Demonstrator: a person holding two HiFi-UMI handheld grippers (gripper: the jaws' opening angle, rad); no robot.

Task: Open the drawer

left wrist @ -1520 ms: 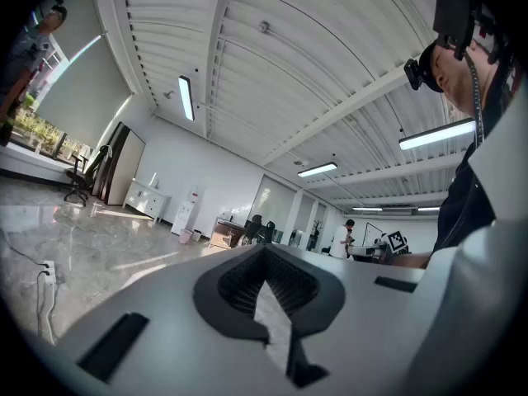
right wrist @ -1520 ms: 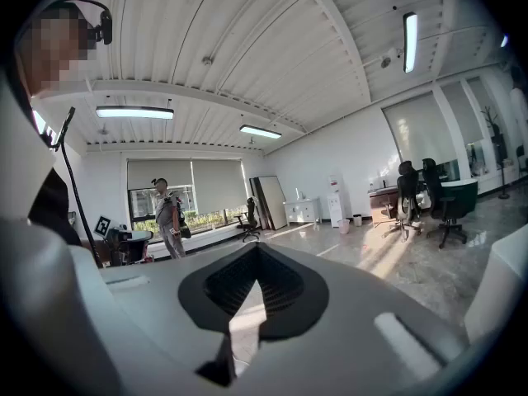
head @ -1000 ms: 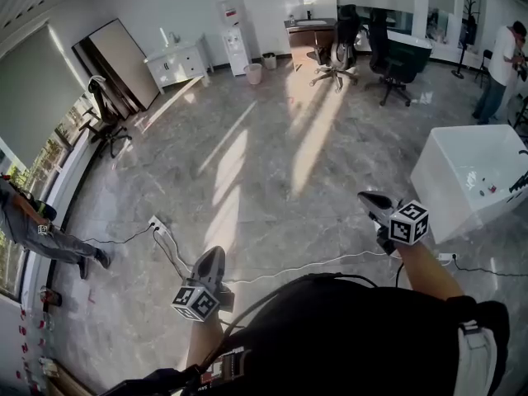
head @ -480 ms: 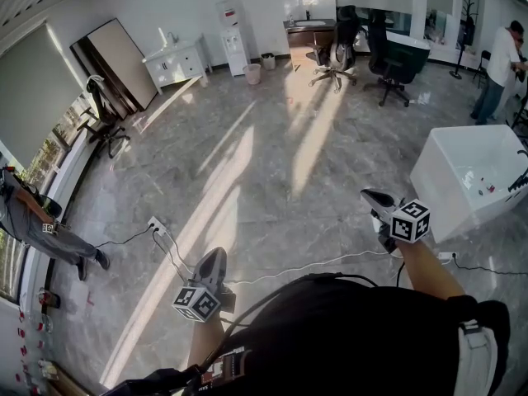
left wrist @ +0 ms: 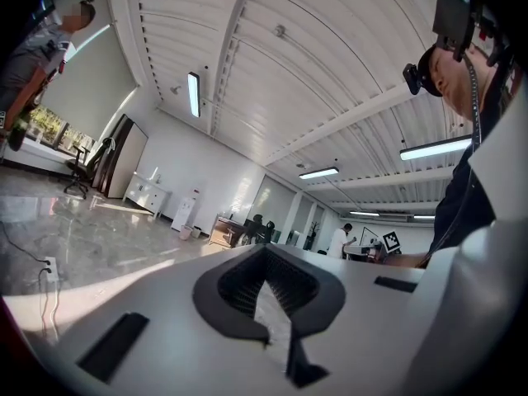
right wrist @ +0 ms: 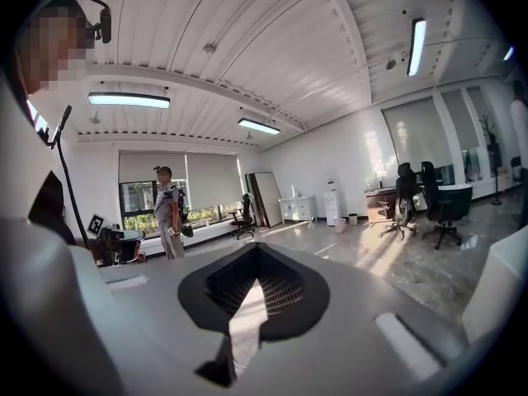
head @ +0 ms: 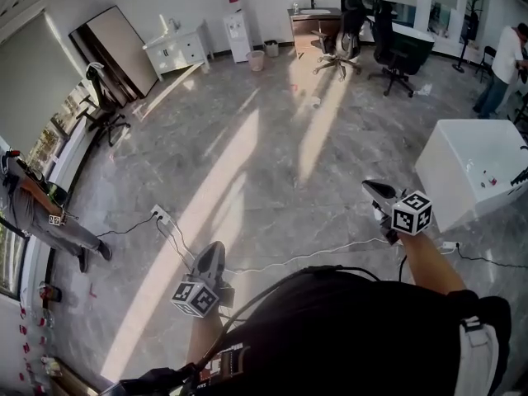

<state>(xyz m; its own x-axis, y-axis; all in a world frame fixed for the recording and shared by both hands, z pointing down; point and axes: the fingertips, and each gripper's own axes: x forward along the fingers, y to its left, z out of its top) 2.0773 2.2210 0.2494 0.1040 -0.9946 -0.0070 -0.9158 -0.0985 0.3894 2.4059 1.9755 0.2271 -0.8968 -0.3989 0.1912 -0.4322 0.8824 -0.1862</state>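
Observation:
A white cabinet with drawers [head: 177,52] stands against the far wall at the back left, several metres from both grippers. It also shows small in the left gripper view [left wrist: 147,195] and the right gripper view [right wrist: 299,208]. My left gripper [head: 216,247] hangs low over the floor at the lower left, jaws together, nothing between them [left wrist: 265,252]. My right gripper [head: 371,186] is held out at the right, also shut and empty [right wrist: 256,251]. Both point out over the floor.
A white tub-like box [head: 478,167] stands close on the right. A power strip [head: 159,215] and cables [head: 313,258] lie on the marble floor ahead. Office chairs [head: 392,52] stand at the back. One person [head: 41,213] stands by the left windows, another person [head: 503,64] at the far right.
Both grippers keep about the same place and stay shut. The head view has shifted a little, and the sunlit stripe on the floor has grown longer and brighter.

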